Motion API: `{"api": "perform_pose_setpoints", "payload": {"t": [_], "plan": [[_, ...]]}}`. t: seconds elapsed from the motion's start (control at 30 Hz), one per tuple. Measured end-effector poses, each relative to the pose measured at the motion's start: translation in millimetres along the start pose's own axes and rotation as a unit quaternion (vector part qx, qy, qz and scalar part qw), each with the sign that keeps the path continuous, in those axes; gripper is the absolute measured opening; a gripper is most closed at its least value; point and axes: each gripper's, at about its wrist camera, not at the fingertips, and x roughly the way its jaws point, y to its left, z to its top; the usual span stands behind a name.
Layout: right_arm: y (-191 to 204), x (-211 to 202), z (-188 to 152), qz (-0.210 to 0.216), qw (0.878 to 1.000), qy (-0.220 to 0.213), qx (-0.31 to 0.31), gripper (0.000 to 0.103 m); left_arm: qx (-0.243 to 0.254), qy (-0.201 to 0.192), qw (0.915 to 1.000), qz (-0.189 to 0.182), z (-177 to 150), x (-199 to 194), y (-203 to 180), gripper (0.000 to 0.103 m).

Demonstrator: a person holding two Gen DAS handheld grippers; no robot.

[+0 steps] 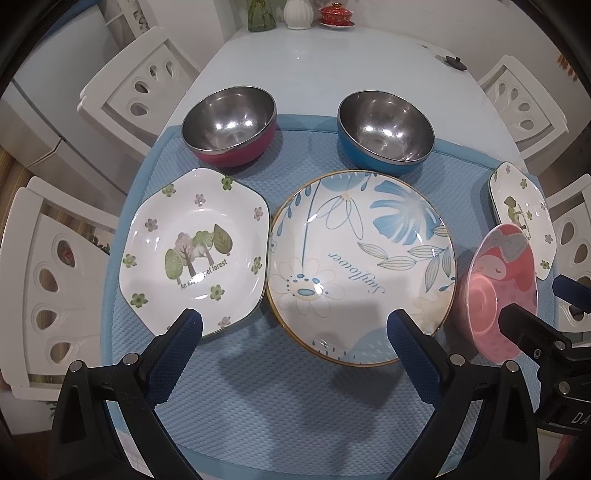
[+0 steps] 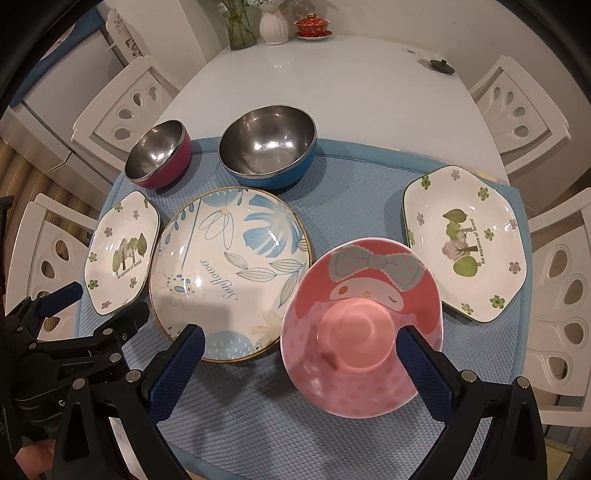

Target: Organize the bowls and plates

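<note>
Pink bowl point(image 2: 360, 328) blurred, chairs point(image 1: 44, 288) cropped (both sides)

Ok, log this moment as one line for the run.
left gripper: open, empty | right gripper: open around pink cartoon plate, plate tilted | sunflower plate, forest plates, steel bowls on mat: untouched

I count two steel bowls at the far edge of the blue mat point(image 2: 332, 192): a red-sided bowl point(image 2: 159, 158) and a blue-sided bowl point(image 2: 267, 149). On the mat I see four plates: one round sunflower plate point(image 2: 229, 273), two hexagonal forest plates, one at the mat's left side point(image 2: 120, 253) and one at its right point(image 2: 460, 240), and one pink cartoon plate point(image 2: 360, 325). Beyond the mat stand two vases, one green glass point(image 2: 240, 26) and one white point(image 2: 274, 24), plus one red lidded cup point(image 2: 312, 25). Four white chairs show around it.
</note>
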Motion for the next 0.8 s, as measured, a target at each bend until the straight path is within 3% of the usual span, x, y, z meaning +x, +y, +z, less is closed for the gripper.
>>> {"api": "perform_pose_setpoints", "payload": {"t": [0.8], "plan": [[0.5,-2.4,-0.9,0.01,1.0,-0.004,0.008,0.103,-0.007,0.001,1.0,-0.002,0.7,-0.2,3.4,0.1]]}}
